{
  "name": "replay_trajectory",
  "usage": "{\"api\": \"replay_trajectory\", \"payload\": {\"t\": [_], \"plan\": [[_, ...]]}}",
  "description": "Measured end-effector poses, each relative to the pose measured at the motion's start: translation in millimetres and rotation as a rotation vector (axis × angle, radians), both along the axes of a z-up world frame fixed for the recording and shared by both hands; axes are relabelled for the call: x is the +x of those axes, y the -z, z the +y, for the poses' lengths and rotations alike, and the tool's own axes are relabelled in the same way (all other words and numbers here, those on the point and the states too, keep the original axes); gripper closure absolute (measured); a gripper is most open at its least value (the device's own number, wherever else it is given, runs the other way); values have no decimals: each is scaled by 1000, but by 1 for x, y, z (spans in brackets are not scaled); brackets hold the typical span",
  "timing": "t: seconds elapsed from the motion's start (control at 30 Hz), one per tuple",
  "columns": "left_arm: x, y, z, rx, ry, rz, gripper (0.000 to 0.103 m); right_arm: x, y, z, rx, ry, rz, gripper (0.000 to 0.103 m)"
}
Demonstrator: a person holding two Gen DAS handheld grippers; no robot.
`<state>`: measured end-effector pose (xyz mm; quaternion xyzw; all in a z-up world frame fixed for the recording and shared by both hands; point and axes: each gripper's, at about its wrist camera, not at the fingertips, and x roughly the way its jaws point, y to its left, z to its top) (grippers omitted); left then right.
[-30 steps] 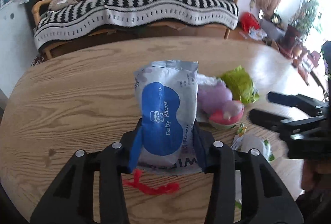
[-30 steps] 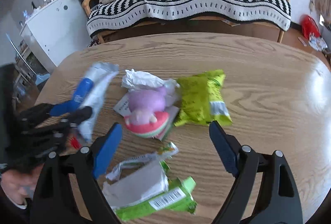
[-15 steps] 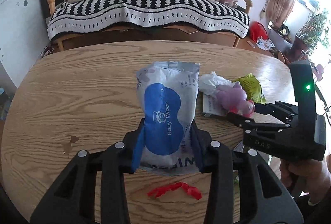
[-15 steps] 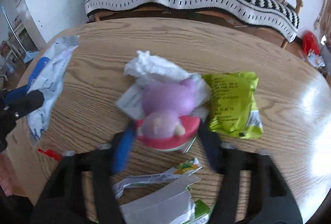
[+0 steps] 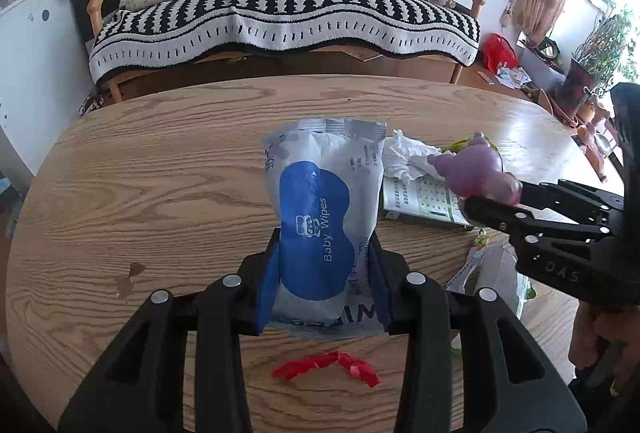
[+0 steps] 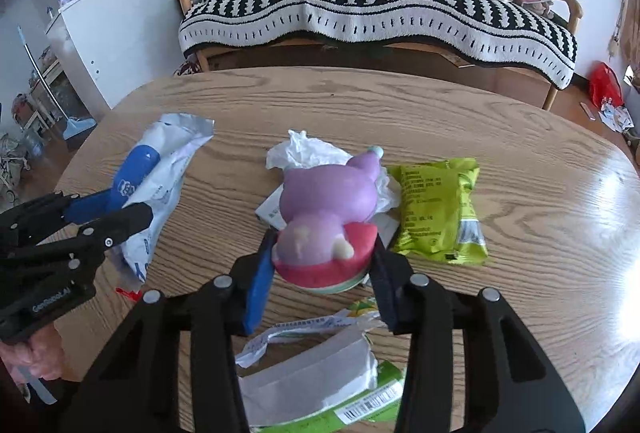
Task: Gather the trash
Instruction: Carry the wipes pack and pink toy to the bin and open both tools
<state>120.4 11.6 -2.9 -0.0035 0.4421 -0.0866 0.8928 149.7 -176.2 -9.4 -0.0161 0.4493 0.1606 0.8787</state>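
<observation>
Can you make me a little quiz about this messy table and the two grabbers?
1. True or false: the left gripper is shut on the baby wipes pack.
2. What sits between the closing jaws of the right gripper? A) the green snack bag B) the purple plush toy C) the red scrap
3. Fill in: the crumpled white tissue lies just behind the ____ toy.

Key: 1 true; 2 B; 3 purple plush.
</observation>
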Motion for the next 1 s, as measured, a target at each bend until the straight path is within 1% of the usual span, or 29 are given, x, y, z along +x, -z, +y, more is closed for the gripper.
{"api": "replay_trajectory", "payload": {"t": [0.17, 0.27, 0.33, 0.4, 0.5, 0.53, 0.63, 0.67, 0.7, 0.73, 0.77, 0.8, 0.83, 0.9, 1.0], "plan": [[-5, -6, -14, 22, 10, -14, 65, -12, -14, -23, 21, 30, -23, 60], [-14, -15, -30, 1, 36, -30, 65, -29, -30, -49, 59, 60, -40, 60], [-22, -22, -49, -12, 62, -32, 65, -44, -42, -74, 82, 95, -53, 60], [-33, -30, -79, -12, 111, -40, 65, -62, -54, -106, 97, 133, -66, 60], [-49, -42, -128, -35, 187, -48, 65, -96, -68, -156, 64, 197, -95, 60], [-57, -47, -153, -61, 225, -39, 65, -110, -72, -179, 55, 230, -98, 60], [-74, -55, -212, -86, 314, -20, 65, -157, -78, -254, 40, 341, -85, 60], [-84, -60, -244, -96, 363, -16, 65, -172, -79, -274, 35, 372, -84, 60], [-91, -61, -262, -100, 391, -14, 65, -194, -81, -306, 18, 424, -84, 60], [-101, -64, -286, -104, 428, -13, 65, -208, -80, -325, 9, 458, -84, 60], [-113, -67, -317, -108, 476, -11, 65, -229, -80, -354, 6, 508, -82, 60], [-126, -68, -345, -116, 521, -6, 65, -243, -79, -372, 5, 539, -79, 60], [-135, -68, -362, -120, 549, -2, 65, -263, -77, -398, 1, 588, -73, 60], [-161, -64, -412, -125, 628, 11, 65, -295, -73, -436, 2, 664, -66, 60], [-196, -48, -477, -128, 723, 59, 65, -350, -58, -497, 8, 785, -40, 60]]}}
